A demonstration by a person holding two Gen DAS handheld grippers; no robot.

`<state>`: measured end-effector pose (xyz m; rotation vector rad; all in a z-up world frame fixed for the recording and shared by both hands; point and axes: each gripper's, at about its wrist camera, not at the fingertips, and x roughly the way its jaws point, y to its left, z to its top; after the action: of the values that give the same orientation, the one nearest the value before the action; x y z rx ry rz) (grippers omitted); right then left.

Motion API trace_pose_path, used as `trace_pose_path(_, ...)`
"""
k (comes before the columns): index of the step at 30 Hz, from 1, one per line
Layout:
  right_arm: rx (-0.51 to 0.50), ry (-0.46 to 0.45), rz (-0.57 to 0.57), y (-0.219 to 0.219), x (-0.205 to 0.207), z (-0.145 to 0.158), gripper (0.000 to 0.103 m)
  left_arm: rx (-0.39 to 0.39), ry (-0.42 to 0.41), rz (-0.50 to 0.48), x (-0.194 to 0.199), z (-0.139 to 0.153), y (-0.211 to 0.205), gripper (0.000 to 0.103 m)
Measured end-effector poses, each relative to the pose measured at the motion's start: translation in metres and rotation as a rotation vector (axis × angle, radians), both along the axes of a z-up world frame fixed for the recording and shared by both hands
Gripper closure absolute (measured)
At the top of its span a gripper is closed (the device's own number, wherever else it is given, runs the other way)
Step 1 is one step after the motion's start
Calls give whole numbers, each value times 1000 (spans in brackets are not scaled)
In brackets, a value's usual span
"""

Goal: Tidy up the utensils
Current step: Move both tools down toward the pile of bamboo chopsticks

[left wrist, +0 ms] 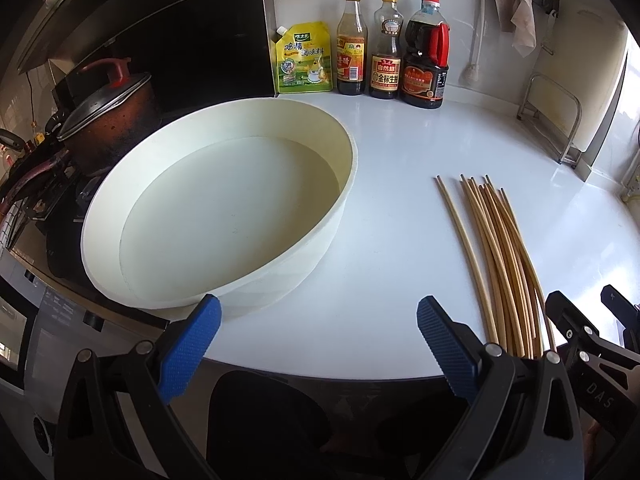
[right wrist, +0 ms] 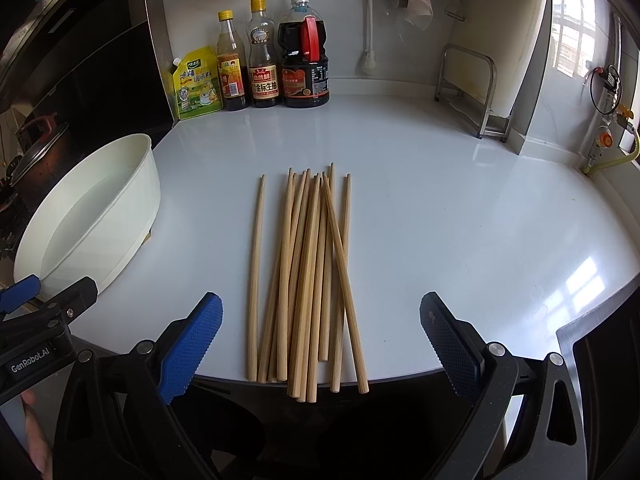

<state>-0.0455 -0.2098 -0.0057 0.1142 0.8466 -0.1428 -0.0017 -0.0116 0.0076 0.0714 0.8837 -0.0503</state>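
Observation:
Several wooden chopsticks (right wrist: 308, 280) lie in a loose bundle on the white counter, their near ends over the front edge; they also show in the left wrist view (left wrist: 496, 256). A white round basin (left wrist: 224, 208) holding water stands to their left, also seen in the right wrist view (right wrist: 92, 216). My left gripper (left wrist: 320, 344) is open and empty at the counter's front edge, just right of the basin's near side. My right gripper (right wrist: 320, 344) is open and empty, its fingers on either side of the chopsticks' near ends.
Three sauce bottles (right wrist: 264, 56) and a yellow seasoning pouch (right wrist: 198, 84) stand against the back wall. A metal rack (right wrist: 472, 92) stands at the back right. A lidded pot (left wrist: 108, 116) sits on the stove to the left of the basin.

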Motion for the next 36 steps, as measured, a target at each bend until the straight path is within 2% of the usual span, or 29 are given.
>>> trace_pose_path(5, 34, -11, -28, -22, -1, 2, 8, -5, -17, -36, -1, 3, -15, 6)
trace_pose_path(9, 37, -16, -46, -47, -1, 1, 8, -19, 7, -83, 2, -5, -32, 6)
trace_pose_path(17, 19, 47, -75, -79, 20, -22, 8, -47, 56, -119, 26, -25, -65, 6)
trace_pose_path(24, 14, 117, -63, -86, 44, -48, 8, -50, 83, -134, 43, -41, -79, 6)
trace_pose_path(36, 5, 152, -8, -74, 58, -58, 9, -40, 148, -138, 58, -63, -88, 6)
